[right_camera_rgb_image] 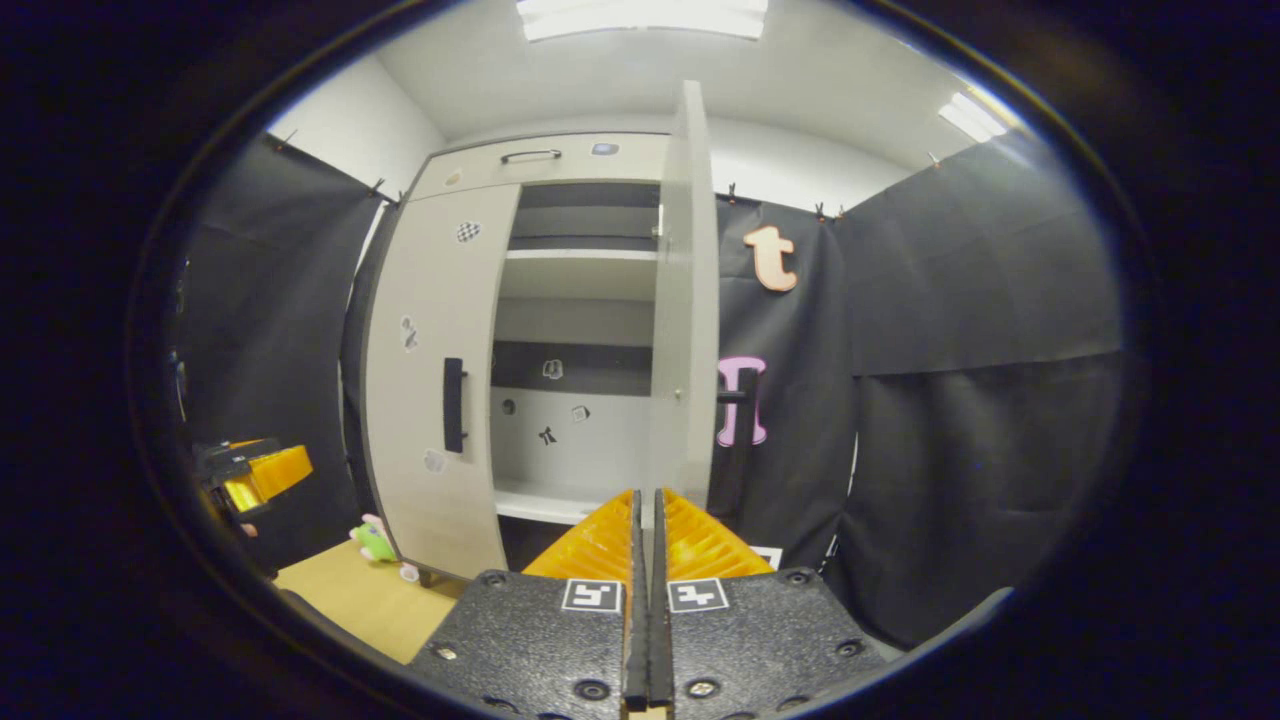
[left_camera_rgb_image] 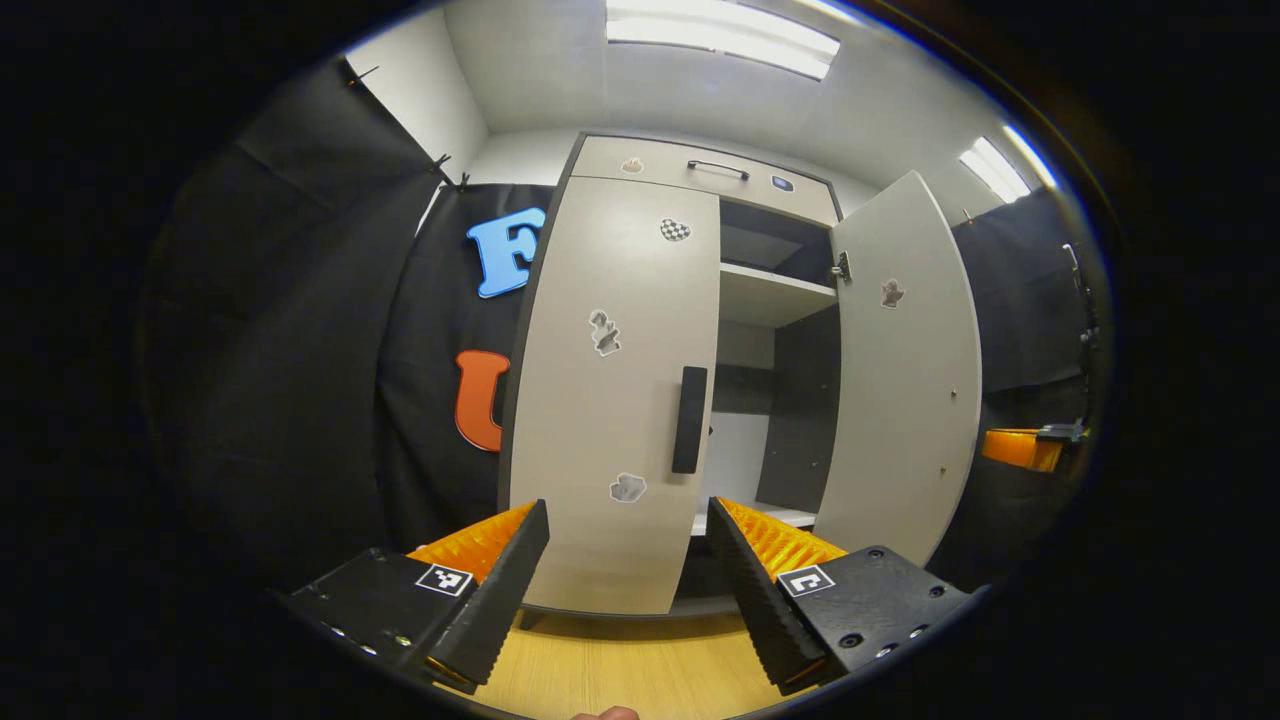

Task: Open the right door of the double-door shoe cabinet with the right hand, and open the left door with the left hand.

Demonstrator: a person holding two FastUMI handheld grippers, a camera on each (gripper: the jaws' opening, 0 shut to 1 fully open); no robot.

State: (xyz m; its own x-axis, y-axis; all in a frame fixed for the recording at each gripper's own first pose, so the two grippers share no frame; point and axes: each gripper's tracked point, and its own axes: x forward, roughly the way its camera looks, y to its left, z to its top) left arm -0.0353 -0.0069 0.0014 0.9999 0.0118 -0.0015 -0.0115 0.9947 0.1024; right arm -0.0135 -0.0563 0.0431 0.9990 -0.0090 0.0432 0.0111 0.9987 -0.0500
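Note:
The shoe cabinet (left_camera_rgb_image: 700, 170) stands straight ahead in the left gripper view. Its left door (left_camera_rgb_image: 610, 380) is closed, with a black vertical handle (left_camera_rgb_image: 689, 420) at its inner edge. The right door (left_camera_rgb_image: 905, 370) is swung wide open, baring shelves. My left gripper (left_camera_rgb_image: 628, 510) is open and sits low in front of the left door, a little short of the handle. In the right gripper view the right door (right_camera_rgb_image: 685, 300) shows edge-on, its handle (right_camera_rgb_image: 740, 440) on the far side. My right gripper (right_camera_rgb_image: 645, 495) is shut on nothing, just before that door's edge.
A drawer with a handle (left_camera_rgb_image: 717, 168) tops the cabinet. A wooden floor (left_camera_rgb_image: 620, 665) lies under it. A small green toy (right_camera_rgb_image: 375, 540) rests by the cabinet's left foot. Black cloth walls (right_camera_rgb_image: 980, 400) close in on both sides. The other gripper (right_camera_rgb_image: 255, 470) hovers at left.

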